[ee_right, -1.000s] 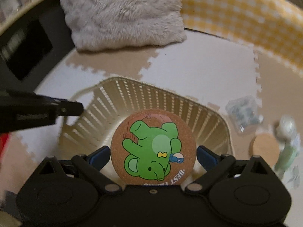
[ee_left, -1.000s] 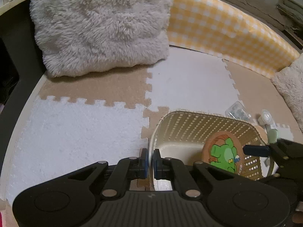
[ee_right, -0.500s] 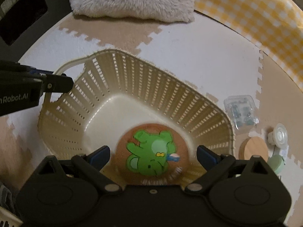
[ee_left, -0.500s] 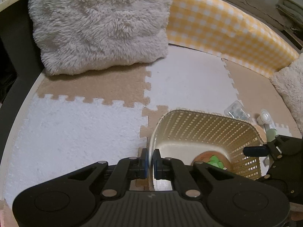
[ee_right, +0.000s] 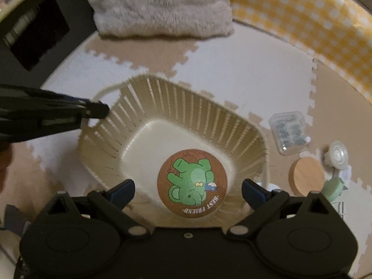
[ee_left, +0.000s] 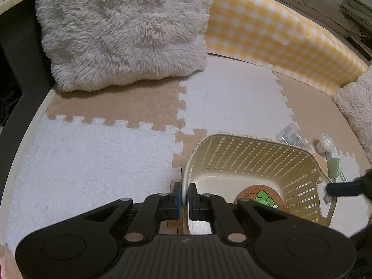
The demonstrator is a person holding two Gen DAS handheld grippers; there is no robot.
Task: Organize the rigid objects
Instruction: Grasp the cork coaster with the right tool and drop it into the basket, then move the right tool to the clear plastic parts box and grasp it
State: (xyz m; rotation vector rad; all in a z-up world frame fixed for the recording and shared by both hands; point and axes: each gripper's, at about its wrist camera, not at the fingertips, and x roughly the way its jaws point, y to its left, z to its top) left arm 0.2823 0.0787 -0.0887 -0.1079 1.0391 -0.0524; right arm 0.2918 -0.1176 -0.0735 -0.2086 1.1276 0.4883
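Fingers [ee_right: 122,189] over one coaster [ee_right: 192,183]

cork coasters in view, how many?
2. The elephant coaster lies flat on the basket floor. A plain coaster lies on the mat right of the basket, beside the clear box. More may be hidden behind the tongs' body.

One legible text: "BEST FRIEND", white lettering along the rim of the round cork coaster [ee_right: 192,183] bearing a green elephant.
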